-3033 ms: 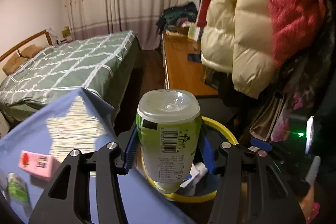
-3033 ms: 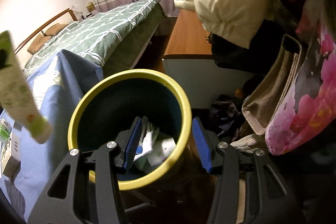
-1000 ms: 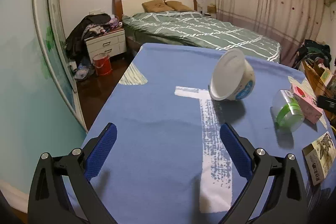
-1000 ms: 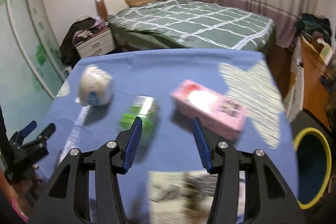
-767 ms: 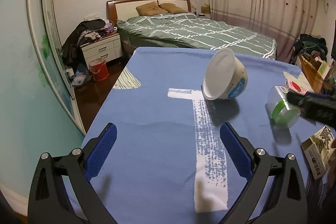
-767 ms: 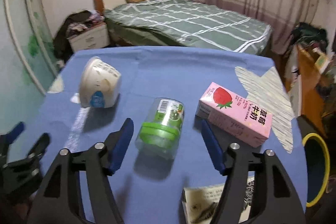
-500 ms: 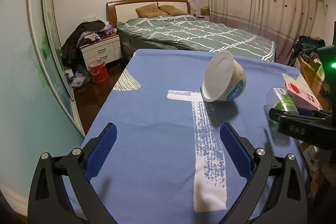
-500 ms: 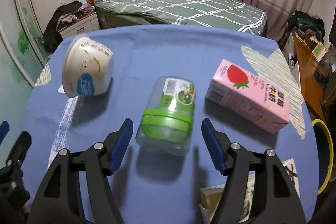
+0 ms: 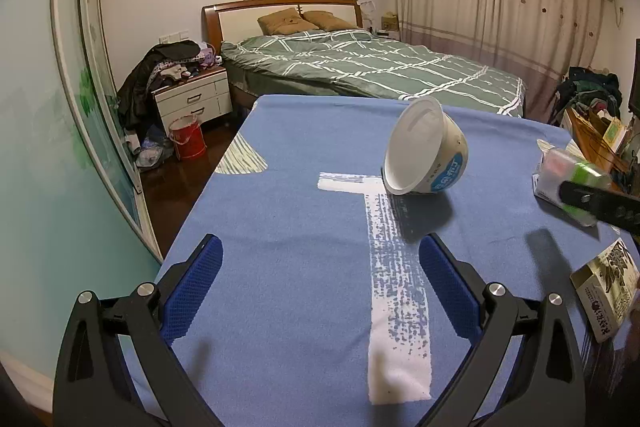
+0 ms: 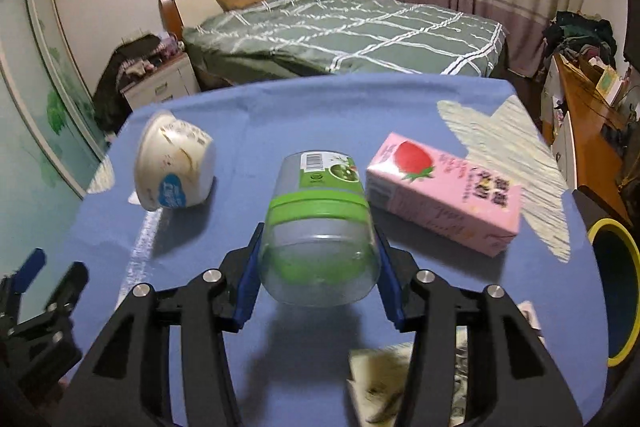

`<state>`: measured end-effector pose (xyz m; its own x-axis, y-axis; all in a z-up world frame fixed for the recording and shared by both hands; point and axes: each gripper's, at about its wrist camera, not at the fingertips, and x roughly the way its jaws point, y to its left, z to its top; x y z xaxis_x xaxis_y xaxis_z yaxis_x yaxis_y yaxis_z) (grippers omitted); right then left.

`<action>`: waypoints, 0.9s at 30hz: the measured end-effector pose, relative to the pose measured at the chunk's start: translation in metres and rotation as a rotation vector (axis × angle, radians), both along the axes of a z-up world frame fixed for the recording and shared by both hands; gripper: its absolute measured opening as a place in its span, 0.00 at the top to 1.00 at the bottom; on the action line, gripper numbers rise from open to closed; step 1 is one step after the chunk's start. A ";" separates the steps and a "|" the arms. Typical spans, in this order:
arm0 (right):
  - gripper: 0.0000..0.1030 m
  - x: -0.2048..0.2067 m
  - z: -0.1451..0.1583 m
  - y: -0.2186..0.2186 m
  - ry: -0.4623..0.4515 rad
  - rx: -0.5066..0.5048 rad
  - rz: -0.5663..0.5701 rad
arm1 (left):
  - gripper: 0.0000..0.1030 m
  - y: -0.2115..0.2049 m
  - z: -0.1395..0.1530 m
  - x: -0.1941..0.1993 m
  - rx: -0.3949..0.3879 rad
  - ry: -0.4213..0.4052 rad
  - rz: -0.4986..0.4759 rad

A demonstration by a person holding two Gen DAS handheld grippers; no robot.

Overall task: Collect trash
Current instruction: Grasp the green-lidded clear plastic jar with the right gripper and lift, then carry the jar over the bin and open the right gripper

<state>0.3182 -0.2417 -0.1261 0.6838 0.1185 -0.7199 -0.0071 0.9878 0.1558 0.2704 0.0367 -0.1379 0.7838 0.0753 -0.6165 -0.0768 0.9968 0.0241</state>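
A clear plastic jar with a green band (image 10: 318, 223) lies on its side on the blue tablecloth (image 10: 248, 123). My right gripper (image 10: 318, 279) has a blue pad on each side of the jar and touches it. A white paper bowl (image 10: 172, 167) lies tipped over to its left, and a pink strawberry milk carton (image 10: 444, 193) lies to its right. My left gripper (image 9: 320, 291) is open and empty over bare cloth (image 9: 280, 211), near the table's left front. The bowl (image 9: 424, 151) and jar (image 9: 576, 183) also show in the left wrist view.
A yellow-rimmed bin (image 10: 614, 287) stands off the table's right edge. A printed paper box (image 9: 606, 287) lies at the front right. A bed (image 9: 372, 67) is behind the table, a nightstand (image 9: 192, 99) and red bucket (image 9: 187, 139) to the left.
My right gripper moved forward and closed around the green-banded jar, which now sits between its pads. My left gripper stayed open and hardly moved.
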 end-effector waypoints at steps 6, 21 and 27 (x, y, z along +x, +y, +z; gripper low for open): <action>0.53 -0.016 0.013 -0.024 -0.006 0.062 0.005 | 0.06 0.000 0.000 0.001 0.004 -0.004 -0.003; 0.53 -0.067 0.017 -0.132 -0.050 0.016 -0.266 | 0.06 -0.002 0.001 0.000 0.012 -0.008 -0.009; 0.53 -0.082 0.000 -0.215 -0.009 -0.025 -0.513 | 0.06 -0.003 0.003 0.000 0.022 -0.006 -0.011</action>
<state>0.2365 -0.4572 -0.1266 0.6558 -0.2510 -0.7120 0.4780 0.8680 0.1343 0.2701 0.0335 -0.1347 0.7882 0.0798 -0.6102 -0.0659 0.9968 0.0453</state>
